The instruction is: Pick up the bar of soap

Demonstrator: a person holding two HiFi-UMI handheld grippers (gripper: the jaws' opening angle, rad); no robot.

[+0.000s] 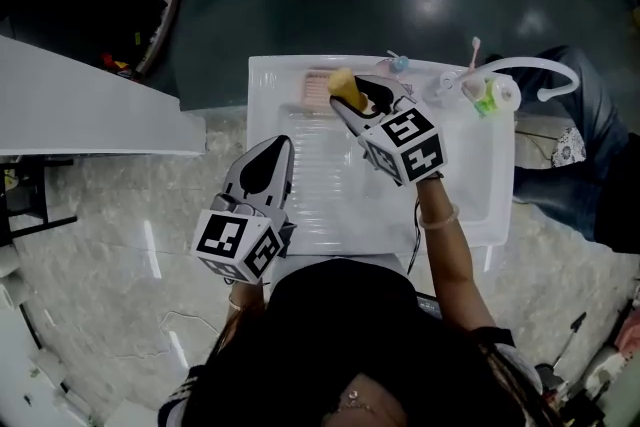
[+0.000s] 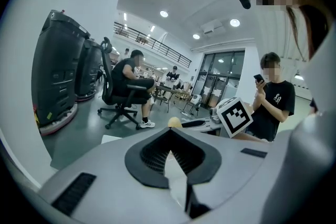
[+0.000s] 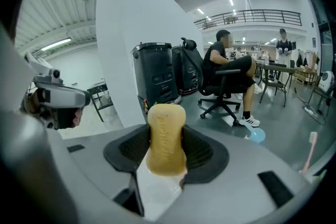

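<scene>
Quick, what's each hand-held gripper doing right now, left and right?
Left hand-held gripper: closed, empty.
Right hand-held gripper: closed on the bar of soap.

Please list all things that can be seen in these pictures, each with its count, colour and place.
bar of soap: one, yellow, upright between the right gripper's jaws, above the basin
basin: one, white, in front of the person
soap dish: one, pink, at the basin's far rim
toothbrush: one, pink, at the far right rim
office chair: one, black, beyond the basin, with a person seated on it
right gripper: one, grey, shut on the soap
left gripper: one, grey, jaws together, empty, over the basin's left edge
</scene>
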